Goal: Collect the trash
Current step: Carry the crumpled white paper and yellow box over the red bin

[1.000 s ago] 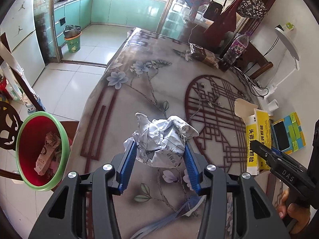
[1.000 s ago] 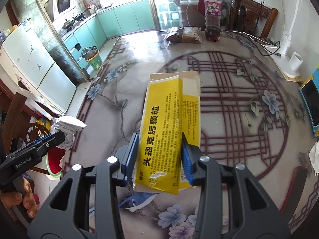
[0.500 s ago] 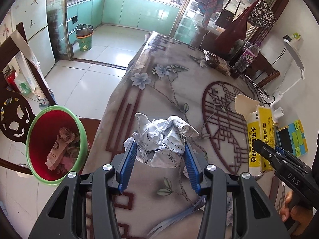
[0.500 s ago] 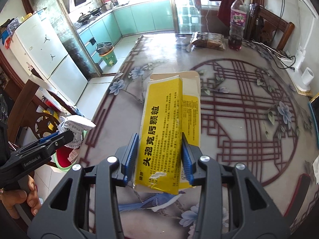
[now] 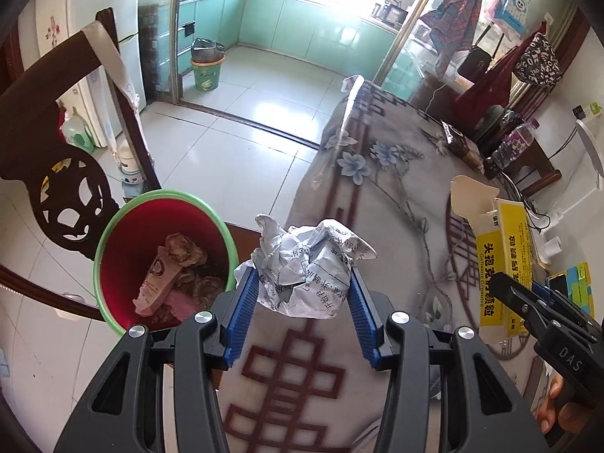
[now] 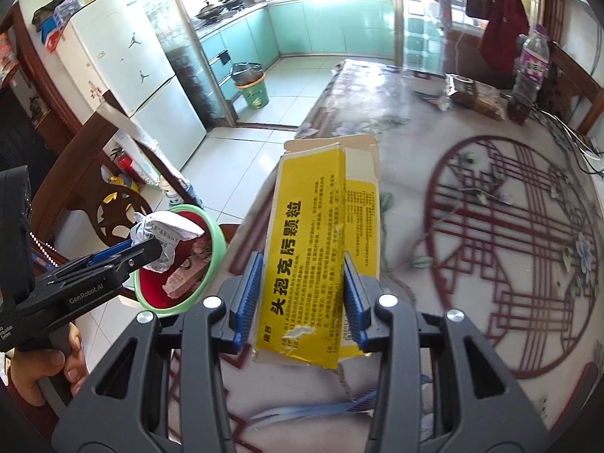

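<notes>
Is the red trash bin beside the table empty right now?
No, the red trash bin already holds crumpled wrappers at its bottom.

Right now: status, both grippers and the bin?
Left gripper shut on crumpled paper. Right gripper shut on yellow box. Red bin left of paper, nothing between.

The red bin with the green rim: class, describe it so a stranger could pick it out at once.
Start at the flowered table and drop off its edge to the tiled floor beside the dark carved chair. There stands the red bin, already holding scraps. Unlike the green bucket by the kitchen cabinets, it is red inside with a light green rim.
</notes>
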Demonstrator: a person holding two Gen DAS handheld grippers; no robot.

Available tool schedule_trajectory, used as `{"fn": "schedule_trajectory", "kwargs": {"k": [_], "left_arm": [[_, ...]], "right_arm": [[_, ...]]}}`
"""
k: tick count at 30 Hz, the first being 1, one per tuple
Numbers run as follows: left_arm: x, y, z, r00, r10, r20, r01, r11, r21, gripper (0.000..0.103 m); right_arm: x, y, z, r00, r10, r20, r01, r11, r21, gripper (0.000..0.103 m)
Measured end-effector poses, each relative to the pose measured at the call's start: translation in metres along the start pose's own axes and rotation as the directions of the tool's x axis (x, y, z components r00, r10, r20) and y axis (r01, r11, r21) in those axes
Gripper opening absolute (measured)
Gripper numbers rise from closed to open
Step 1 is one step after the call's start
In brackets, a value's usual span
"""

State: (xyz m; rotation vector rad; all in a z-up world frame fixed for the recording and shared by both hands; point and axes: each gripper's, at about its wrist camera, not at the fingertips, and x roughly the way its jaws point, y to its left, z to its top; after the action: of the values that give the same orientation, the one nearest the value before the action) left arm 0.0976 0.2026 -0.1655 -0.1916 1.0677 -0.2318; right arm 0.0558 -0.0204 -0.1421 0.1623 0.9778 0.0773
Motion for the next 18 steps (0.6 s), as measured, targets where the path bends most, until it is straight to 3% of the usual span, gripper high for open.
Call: {"fn": "schedule_trajectory", "kwargs": {"k": [18], "left_arm": [[0.008, 0.1, 0.0, 0.994, 0.103, -0.025, -0.105, 0.986, -0.126, 0.045]], "right_arm": [[0.05, 0.091, 0.012, 0.994, 0.085, -0.065, -0.093, 0.987, -0.13, 0.04]]}}
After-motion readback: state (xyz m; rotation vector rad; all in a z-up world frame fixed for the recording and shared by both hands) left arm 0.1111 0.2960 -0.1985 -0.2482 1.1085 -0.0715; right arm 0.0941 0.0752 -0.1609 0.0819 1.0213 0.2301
